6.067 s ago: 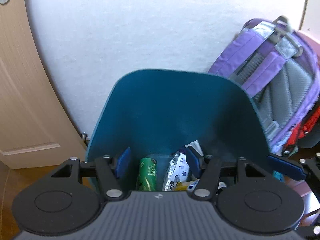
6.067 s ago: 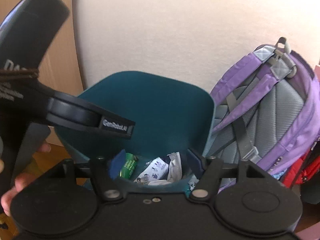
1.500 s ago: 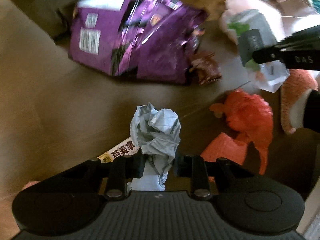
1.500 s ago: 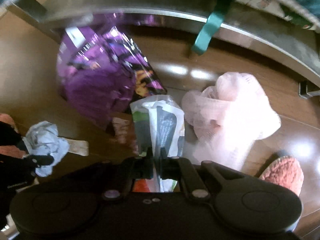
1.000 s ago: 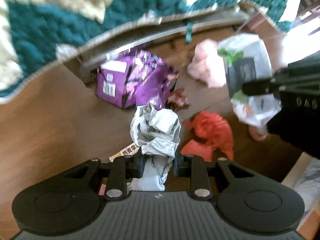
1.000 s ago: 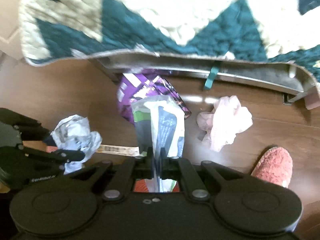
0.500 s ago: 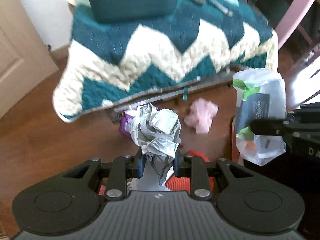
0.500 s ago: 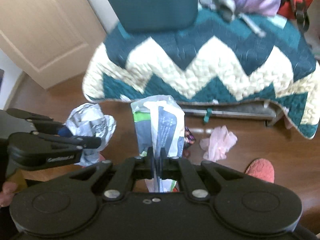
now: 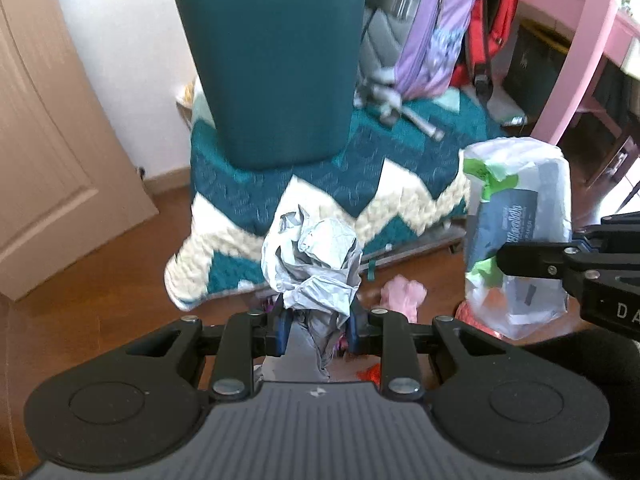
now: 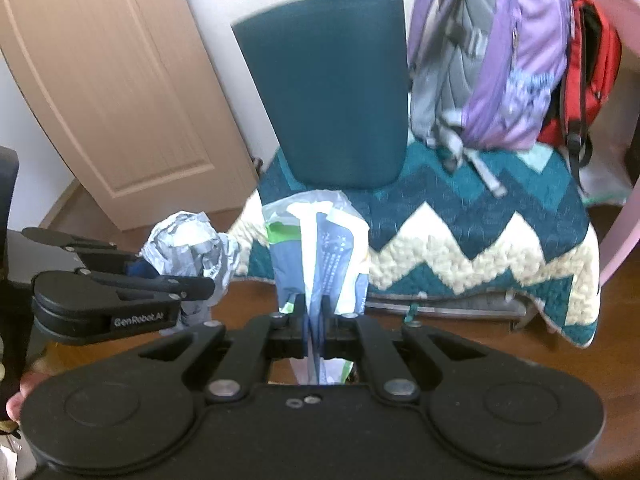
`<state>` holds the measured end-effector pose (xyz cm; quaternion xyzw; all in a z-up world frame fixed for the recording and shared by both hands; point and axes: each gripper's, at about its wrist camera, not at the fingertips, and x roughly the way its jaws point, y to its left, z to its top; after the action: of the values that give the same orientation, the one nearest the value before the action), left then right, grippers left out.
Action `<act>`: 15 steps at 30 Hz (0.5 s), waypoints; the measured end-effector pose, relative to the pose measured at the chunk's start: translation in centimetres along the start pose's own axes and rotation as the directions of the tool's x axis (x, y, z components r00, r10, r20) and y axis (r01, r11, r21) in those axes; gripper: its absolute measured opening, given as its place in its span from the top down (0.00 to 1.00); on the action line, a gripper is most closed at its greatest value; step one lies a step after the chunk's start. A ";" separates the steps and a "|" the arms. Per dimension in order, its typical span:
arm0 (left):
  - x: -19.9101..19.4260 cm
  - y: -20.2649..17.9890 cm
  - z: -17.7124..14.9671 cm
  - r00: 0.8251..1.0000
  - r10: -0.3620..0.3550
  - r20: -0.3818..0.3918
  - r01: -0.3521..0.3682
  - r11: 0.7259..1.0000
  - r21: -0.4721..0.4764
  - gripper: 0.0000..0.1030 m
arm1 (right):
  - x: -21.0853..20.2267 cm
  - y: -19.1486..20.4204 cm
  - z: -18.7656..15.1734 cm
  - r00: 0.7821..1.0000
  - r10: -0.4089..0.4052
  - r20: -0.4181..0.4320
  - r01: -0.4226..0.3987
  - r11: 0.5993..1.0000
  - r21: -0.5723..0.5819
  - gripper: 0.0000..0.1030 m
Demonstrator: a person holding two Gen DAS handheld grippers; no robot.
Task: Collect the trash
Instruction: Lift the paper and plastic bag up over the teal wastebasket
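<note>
My left gripper [image 9: 316, 326] is shut on a crumpled grey paper wad [image 9: 312, 260], held high above the floor; the same wad [image 10: 192, 248] and left gripper [image 10: 200, 286] show at the left of the right wrist view. My right gripper [image 10: 314, 312] is shut on a flattened white, green and blue plastic wrapper [image 10: 320, 256], which also appears at the right of the left wrist view as a wrapper [image 9: 516, 232] pinched by the right gripper [image 9: 502, 256]. A dark teal trash bin [image 9: 276, 60] stands ahead on the quilt; its opening is hidden. The bin [image 10: 332, 88] is straight ahead of the wrapper.
A teal and cream zigzag quilt [image 10: 460, 232] covers a low bed. Purple backpack [image 10: 492, 60] and red bag [image 10: 588, 64] lean beside the bin. On the brown floor lie a pink cloth [image 9: 402, 294] and a red scrap [image 9: 372, 372]. A beige door [image 10: 112, 80] stands left, pink furniture [image 9: 584, 32] right.
Both grippers have risen from near the floor with their trash still held. The view has tilted up from the floor litter to the quilt, the bin and the backpacks.
</note>
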<state>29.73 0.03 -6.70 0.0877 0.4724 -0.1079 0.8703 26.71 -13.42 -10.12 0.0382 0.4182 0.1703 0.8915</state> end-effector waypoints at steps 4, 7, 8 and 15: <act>-2.0 0.1 1.6 0.998 0.022 0.051 -0.022 1.000 0.001 0.75 | -2.0 0.5 2.1 0.998 0.012 0.058 -0.011 1.000 -0.016 0.96; -3.6 0.1 3.3 0.996 0.029 0.090 -0.029 1.000 -0.002 0.75 | -3.4 1.0 4.0 0.995 0.020 0.096 -0.017 0.999 -0.038 0.96; -4.1 0.2 3.8 0.994 0.030 0.104 -0.030 1.000 -0.003 0.75 | -3.9 1.1 4.7 0.994 0.020 0.111 -0.015 0.999 -0.047 0.96; -7.2 0.8 8.3 0.979 0.045 0.201 -0.042 0.999 -0.017 0.75 | -5.9 1.2 9.5 0.979 0.016 0.202 -0.001 0.997 -0.071 0.96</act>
<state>32.82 -0.59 3.83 0.0812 0.3806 -0.0942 0.9163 30.11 -13.57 0.63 0.0254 0.3187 0.1840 0.9295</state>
